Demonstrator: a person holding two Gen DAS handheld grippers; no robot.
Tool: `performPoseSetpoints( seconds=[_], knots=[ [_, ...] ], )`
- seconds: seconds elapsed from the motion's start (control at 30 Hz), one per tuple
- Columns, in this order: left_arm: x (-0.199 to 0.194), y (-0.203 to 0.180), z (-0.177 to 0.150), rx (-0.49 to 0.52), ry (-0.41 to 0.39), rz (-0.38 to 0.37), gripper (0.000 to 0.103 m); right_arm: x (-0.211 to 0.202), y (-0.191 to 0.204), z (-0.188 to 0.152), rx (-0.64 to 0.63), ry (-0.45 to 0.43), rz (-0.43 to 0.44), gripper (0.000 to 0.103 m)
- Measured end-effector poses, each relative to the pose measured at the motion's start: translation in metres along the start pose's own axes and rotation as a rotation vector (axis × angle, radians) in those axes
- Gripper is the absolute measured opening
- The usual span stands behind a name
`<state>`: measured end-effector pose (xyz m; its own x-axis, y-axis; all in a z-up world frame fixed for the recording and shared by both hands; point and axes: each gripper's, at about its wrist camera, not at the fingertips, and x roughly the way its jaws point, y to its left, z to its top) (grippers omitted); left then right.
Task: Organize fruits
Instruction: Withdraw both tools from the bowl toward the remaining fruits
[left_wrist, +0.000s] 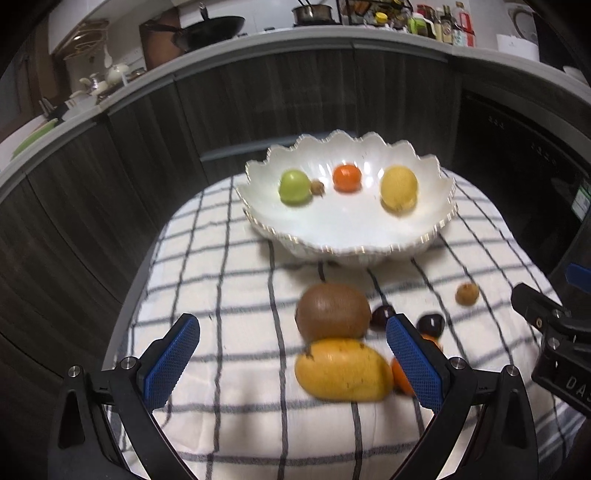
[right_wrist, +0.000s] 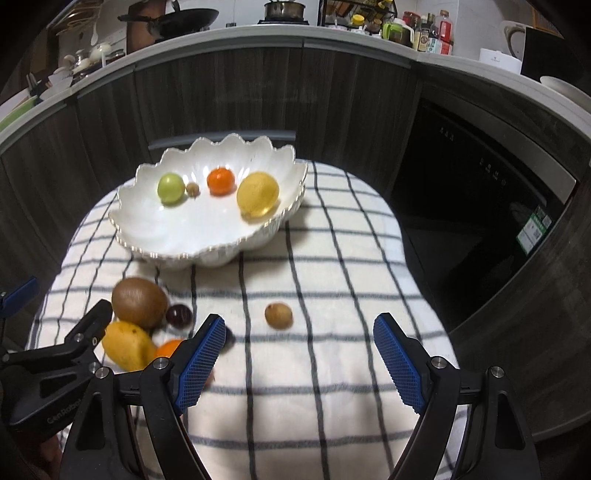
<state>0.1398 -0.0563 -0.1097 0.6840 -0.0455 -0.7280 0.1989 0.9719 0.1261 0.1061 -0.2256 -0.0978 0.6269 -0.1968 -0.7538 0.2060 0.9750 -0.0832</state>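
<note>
A white scalloped bowl (left_wrist: 354, 236) (right_wrist: 192, 243) on the checked cloth holds a green fruit (left_wrist: 294, 186), a small brown longan (left_wrist: 317, 187), an orange (left_wrist: 346, 178) and a lemon (left_wrist: 399, 188). On the cloth lie a kiwi (left_wrist: 332, 312) (right_wrist: 139, 302), a mango (left_wrist: 343, 369) (right_wrist: 127, 349), a small orange (left_wrist: 400, 376) (right_wrist: 168, 349), dark plums (left_wrist: 382, 317) (left_wrist: 430, 325) (right_wrist: 179, 315) and a loose longan (left_wrist: 467, 293) (right_wrist: 278, 315). My left gripper (left_wrist: 291, 365) is open and empty, with the mango between its fingers. My right gripper (right_wrist: 299, 362) is open and empty, just short of the loose longan.
The checked cloth (left_wrist: 229, 280) covers a small table with dark cabinets (left_wrist: 92, 192) behind and left. A dark oven front (right_wrist: 480, 206) stands to the right. The counter above carries a wok (left_wrist: 210, 27) and bottles (right_wrist: 424, 33).
</note>
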Motion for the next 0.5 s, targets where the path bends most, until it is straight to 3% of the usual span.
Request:
performPoseSetpoints(
  seconds=[0.5],
  knots=[
    [0.027, -0.02, -0.037, 0.118, 0.096, -0.07, 0.103, 0.009, 0.003, -0.018, -0.019, 0.03, -0.01, 0.083]
  ],
)
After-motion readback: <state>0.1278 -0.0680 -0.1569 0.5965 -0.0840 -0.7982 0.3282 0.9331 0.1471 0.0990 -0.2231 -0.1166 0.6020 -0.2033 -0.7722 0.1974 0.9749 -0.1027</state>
